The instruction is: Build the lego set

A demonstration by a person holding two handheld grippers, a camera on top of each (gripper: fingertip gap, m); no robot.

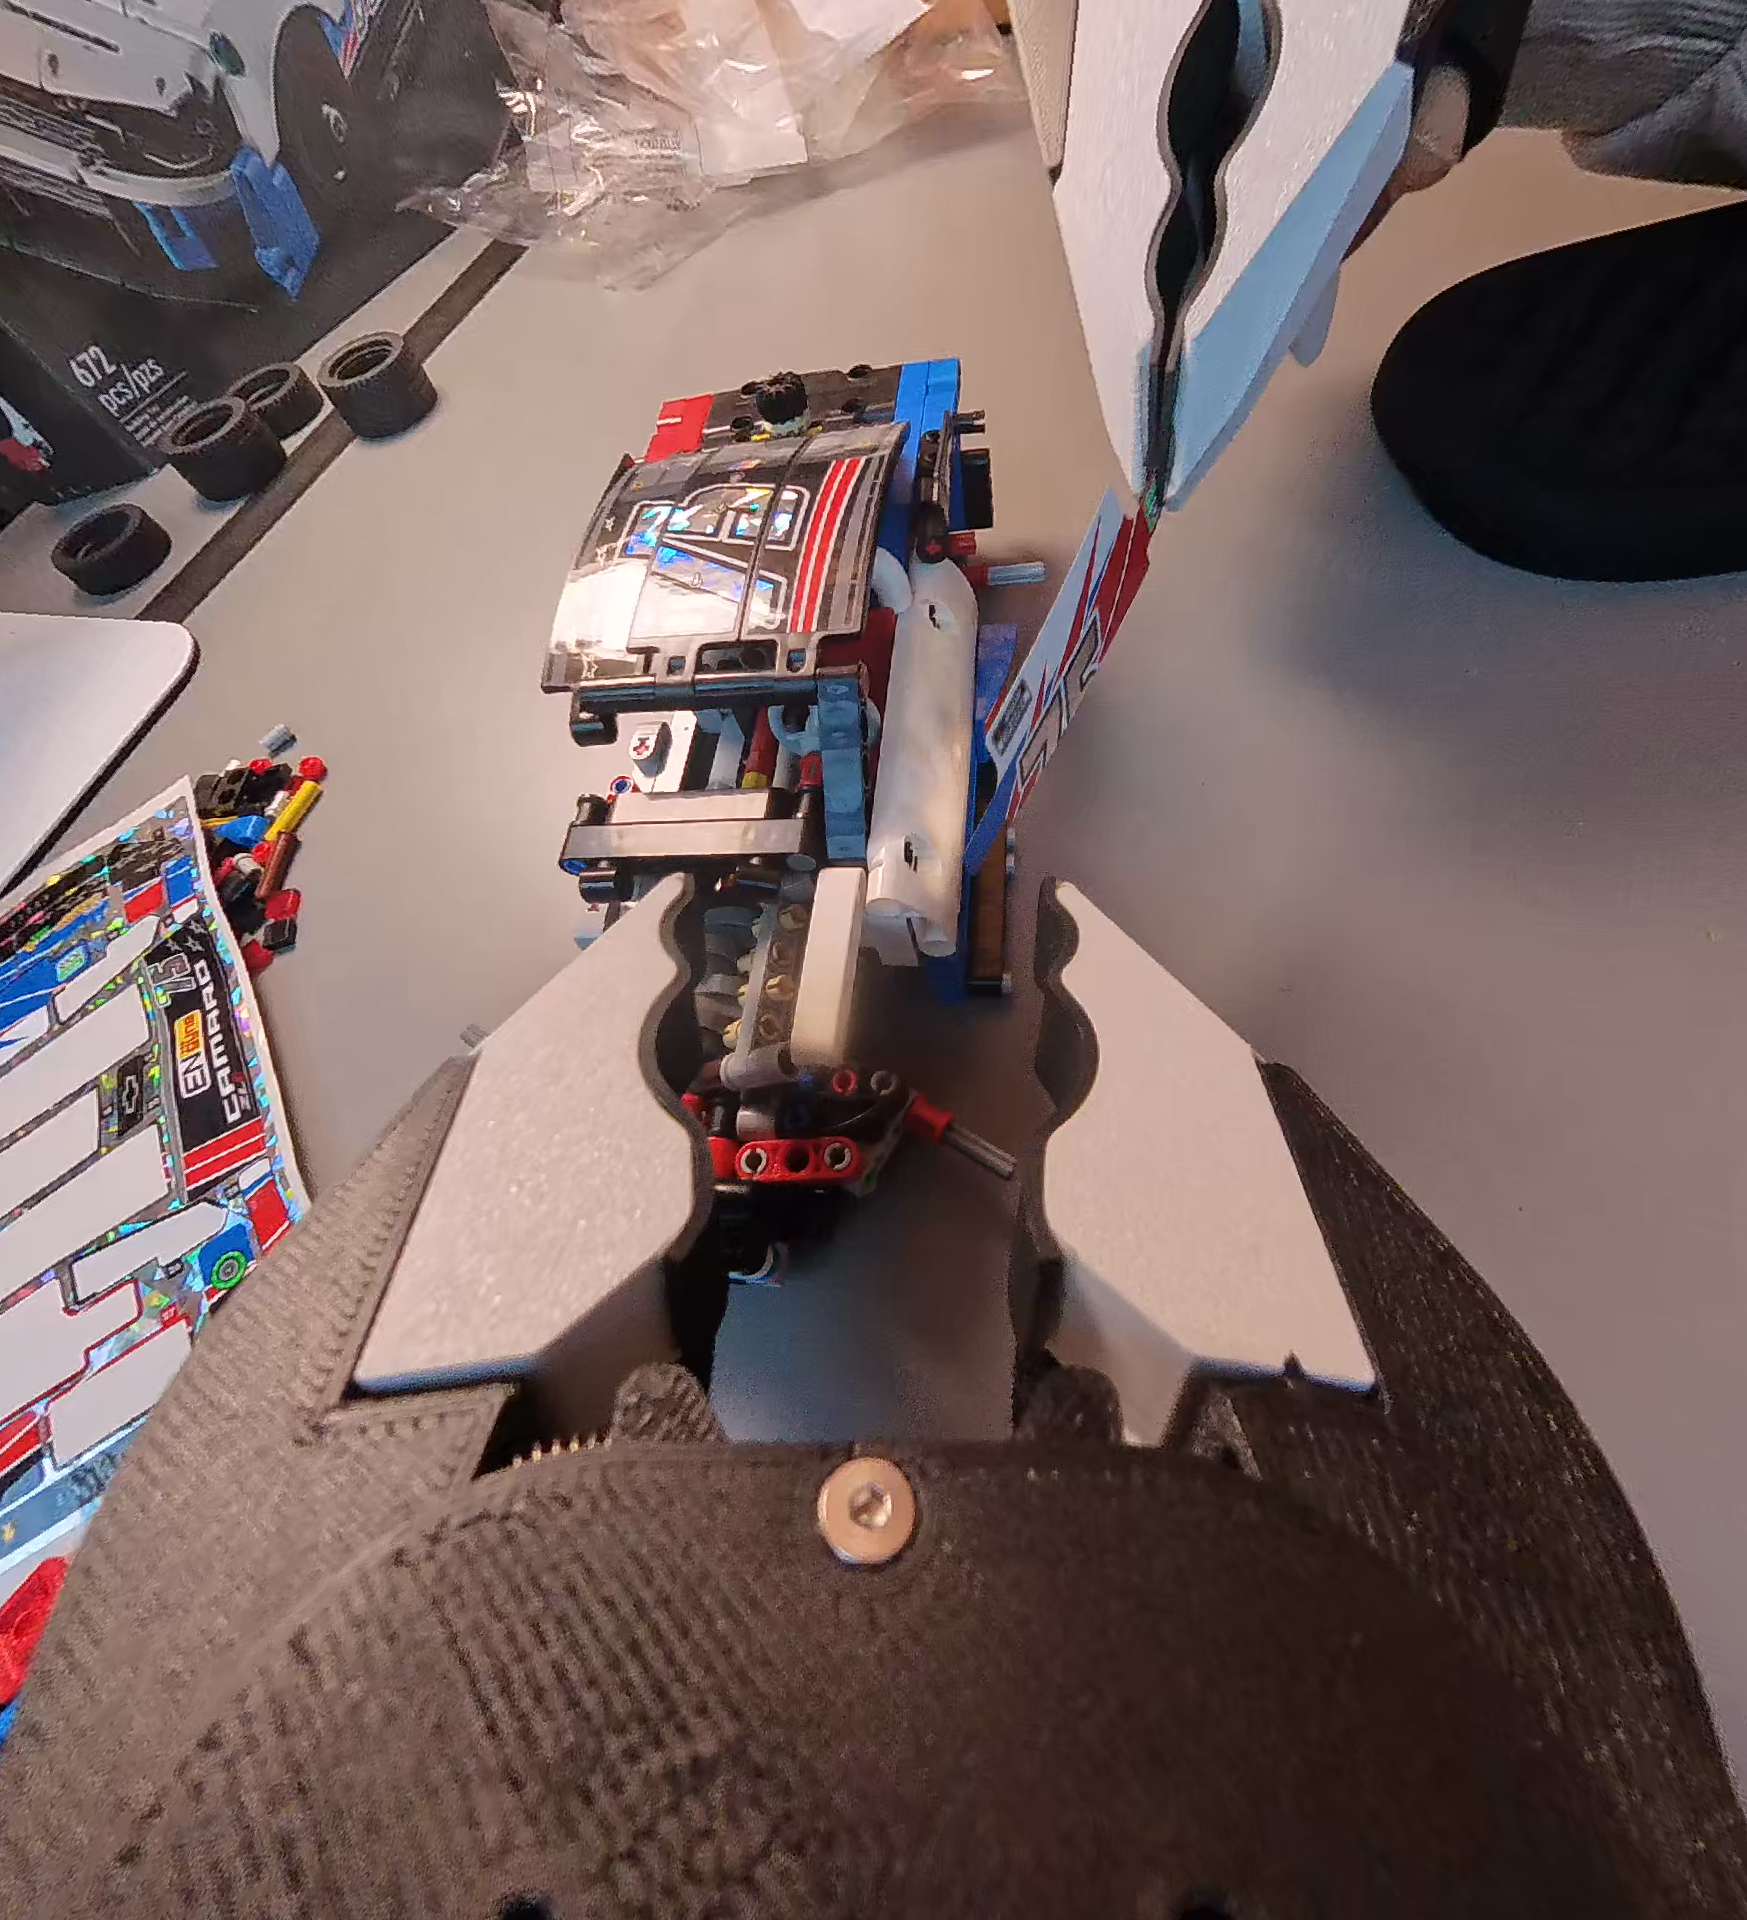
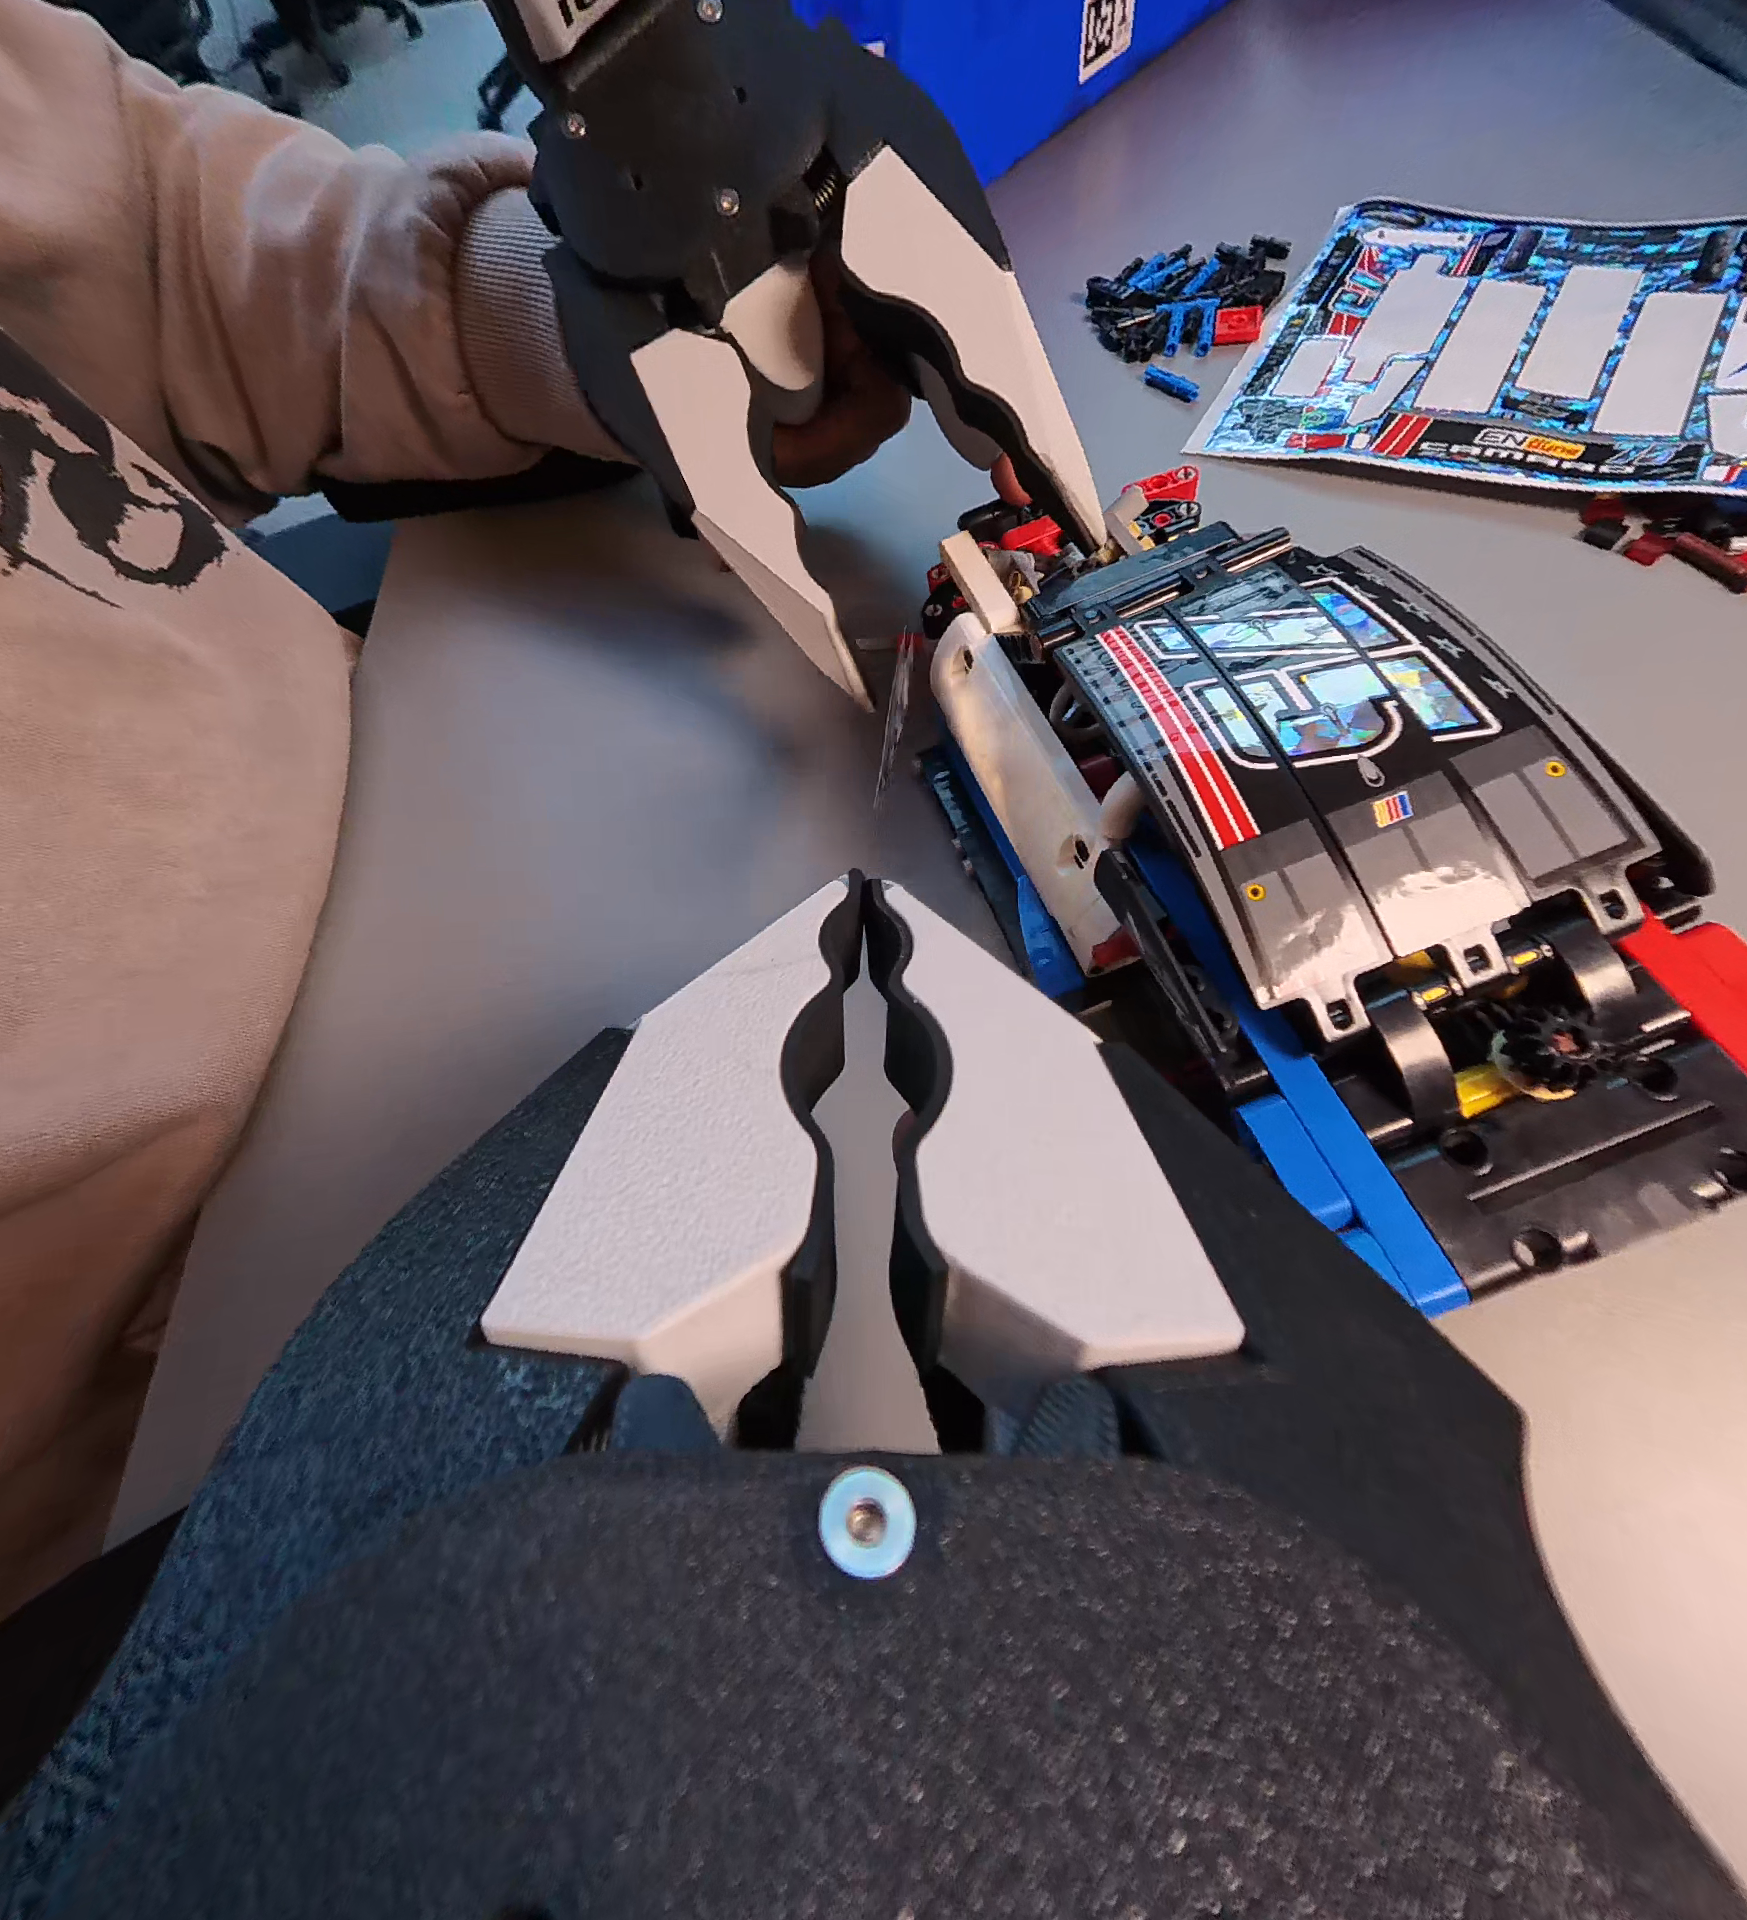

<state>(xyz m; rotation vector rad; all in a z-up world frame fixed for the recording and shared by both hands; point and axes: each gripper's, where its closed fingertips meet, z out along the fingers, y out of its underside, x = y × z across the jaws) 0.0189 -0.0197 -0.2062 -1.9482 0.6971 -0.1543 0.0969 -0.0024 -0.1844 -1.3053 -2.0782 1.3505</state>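
The part-built Lego car (image 1: 734,561), with a black stickered roof, a white side panel and blue sills, lies on the grey table and also shows in the right wrist view (image 2: 1368,790). My left gripper (image 1: 869,888) is open, its fingers straddling the car's front end; in the right wrist view (image 2: 983,623) one fingertip rests on the front. My right gripper (image 2: 864,883) is shut on a long red, white and blue sticker (image 1: 1056,665). In the left wrist view (image 1: 1155,499) it holds the sticker hanging beside the car's white side. The sticker shows edge-on in the right wrist view (image 2: 890,727).
A sticker sheet (image 1: 69,1091) (image 2: 1534,343) lies beside the car, with loose small parts (image 1: 261,842) (image 2: 1181,301) next to it. Several black tyres (image 1: 225,447), the set's box (image 1: 121,156) and plastic bags (image 1: 703,104) sit farther back. A person's torso (image 2: 69,623) is at the table edge. My right fingertips sit around 9 cm from my left ones.
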